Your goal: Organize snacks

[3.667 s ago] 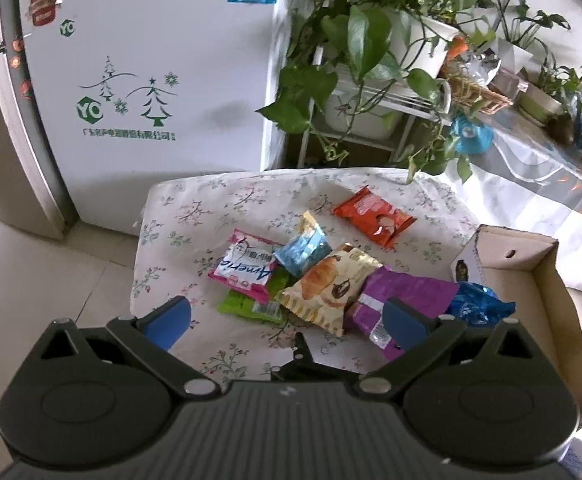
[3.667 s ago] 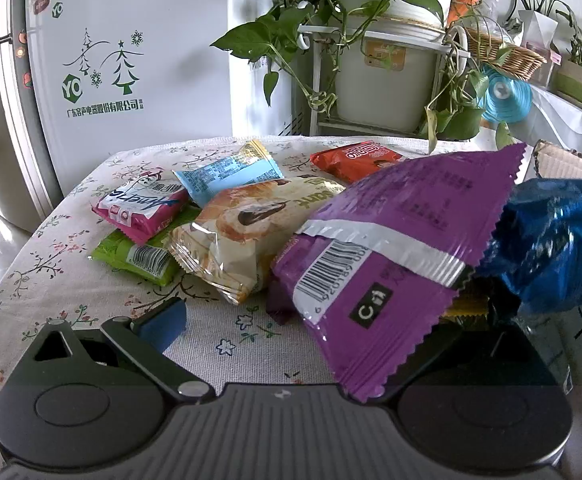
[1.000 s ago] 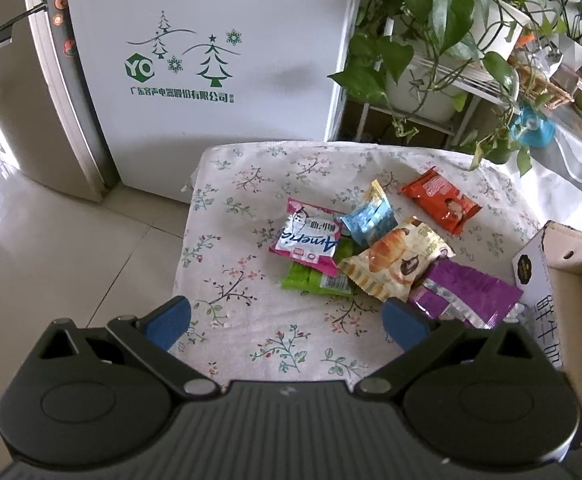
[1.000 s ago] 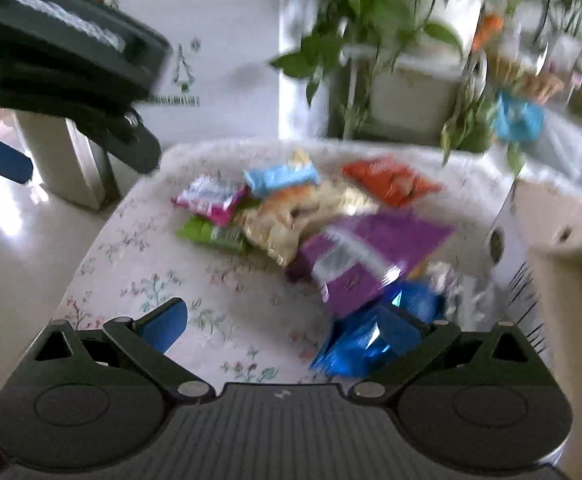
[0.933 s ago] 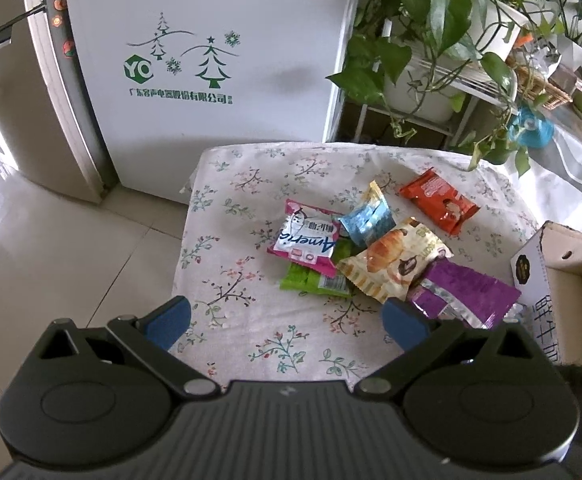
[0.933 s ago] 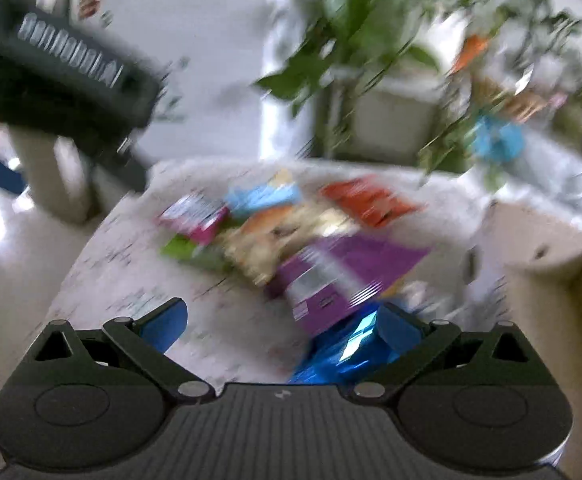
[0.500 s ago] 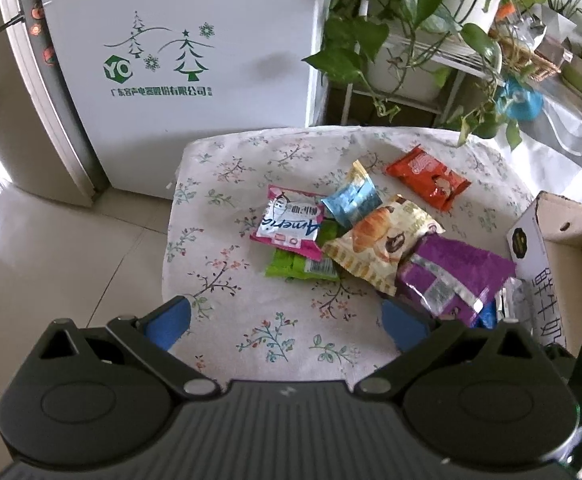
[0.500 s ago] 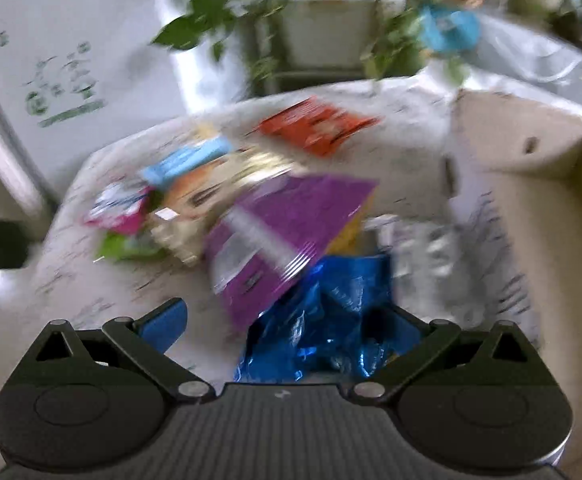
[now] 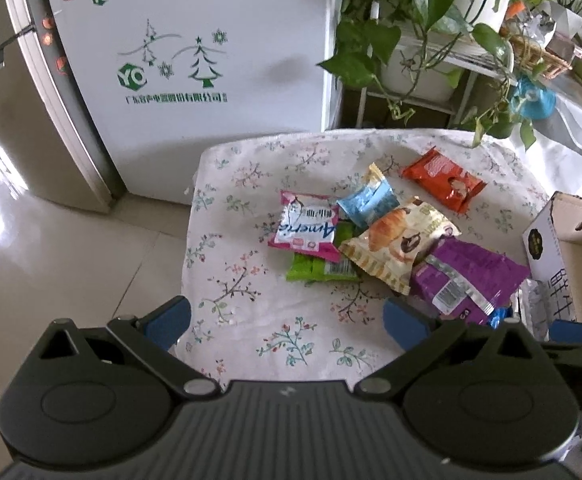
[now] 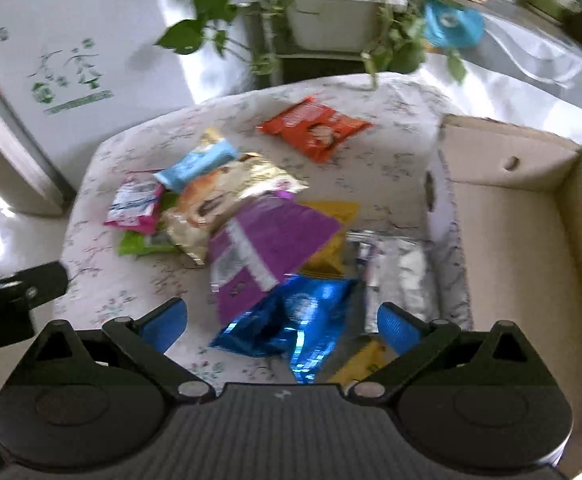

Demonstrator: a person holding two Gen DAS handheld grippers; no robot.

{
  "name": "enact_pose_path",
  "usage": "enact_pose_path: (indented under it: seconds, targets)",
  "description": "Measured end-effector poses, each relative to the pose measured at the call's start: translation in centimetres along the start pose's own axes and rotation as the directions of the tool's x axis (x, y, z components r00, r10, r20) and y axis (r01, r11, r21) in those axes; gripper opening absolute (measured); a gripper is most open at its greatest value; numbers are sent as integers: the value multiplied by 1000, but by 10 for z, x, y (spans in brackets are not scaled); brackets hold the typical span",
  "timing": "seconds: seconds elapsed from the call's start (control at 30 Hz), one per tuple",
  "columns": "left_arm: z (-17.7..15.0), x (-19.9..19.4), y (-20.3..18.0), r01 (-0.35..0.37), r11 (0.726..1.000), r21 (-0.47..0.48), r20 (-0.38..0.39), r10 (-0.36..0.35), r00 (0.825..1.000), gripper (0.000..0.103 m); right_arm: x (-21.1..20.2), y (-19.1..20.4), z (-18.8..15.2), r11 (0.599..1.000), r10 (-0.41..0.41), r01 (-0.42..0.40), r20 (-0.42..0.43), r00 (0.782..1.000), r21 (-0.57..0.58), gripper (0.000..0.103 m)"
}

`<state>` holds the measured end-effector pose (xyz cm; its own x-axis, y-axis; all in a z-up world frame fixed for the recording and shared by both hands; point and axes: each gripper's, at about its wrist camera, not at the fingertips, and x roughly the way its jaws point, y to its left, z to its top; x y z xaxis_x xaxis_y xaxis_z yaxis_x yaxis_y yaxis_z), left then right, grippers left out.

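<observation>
Several snack packets lie on a floral tablecloth [image 9: 251,280]: a pink one [image 9: 307,226], a light blue one [image 9: 369,202], a green one [image 9: 319,268], a croissant packet [image 9: 397,240], an orange one [image 9: 443,180] and a purple one [image 9: 463,276]. The right wrist view also shows a shiny blue packet [image 10: 291,320], a silver one [image 10: 397,276] and a yellow one [image 10: 331,236]. My left gripper [image 9: 287,320] is open and empty above the table's near edge. My right gripper [image 10: 283,320] is open and empty just above the blue packet. An open cardboard box [image 10: 511,220] stands at the right.
A white fridge [image 9: 195,60] stands behind the table. A plant stand with trailing green leaves [image 9: 411,20] is at the back right. Tiled floor [image 9: 51,240] lies to the left of the table. The left gripper's body [image 10: 7,292] shows at the right wrist view's left edge.
My right gripper rose and pulled back from low among the packets, then swung right toward the box and down over the blue packet. My left gripper drifted slightly; the packets stayed put.
</observation>
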<state>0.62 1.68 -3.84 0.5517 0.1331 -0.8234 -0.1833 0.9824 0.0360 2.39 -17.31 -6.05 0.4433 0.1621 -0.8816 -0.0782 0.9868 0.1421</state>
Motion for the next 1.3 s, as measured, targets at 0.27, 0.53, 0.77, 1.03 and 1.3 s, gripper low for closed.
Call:
enact_pose_path:
  seconds: [0.27, 0.53, 0.77, 1.03, 1.3]
  targets:
    - [-4, 13, -3, -19, 1000, -10, -47, 19, 999, 102, -6, -6, -1, 996, -85, 83, 43, 996, 32, 103]
    - [-6, 18, -9, -39, 999, 8, -63, 40, 997, 102, -6, -8, 0, 990, -132, 130, 29, 991, 58, 103]
    - [-7, 20, -14, -52, 998, 20, -64, 54, 996, 102, -5, -7, 1, 989, -138, 137, -2, 990, 56, 103]
    - [-6, 19, -18, -66, 997, 31, -50, 68, 996, 102, -4, -7, 1, 988, -144, 145, -21, 989, 55, 103]
    - [-7, 17, -20, -81, 996, 33, -33, 82, 996, 101, -4, -6, 1, 986, -160, 161, -21, 987, 40, 103]
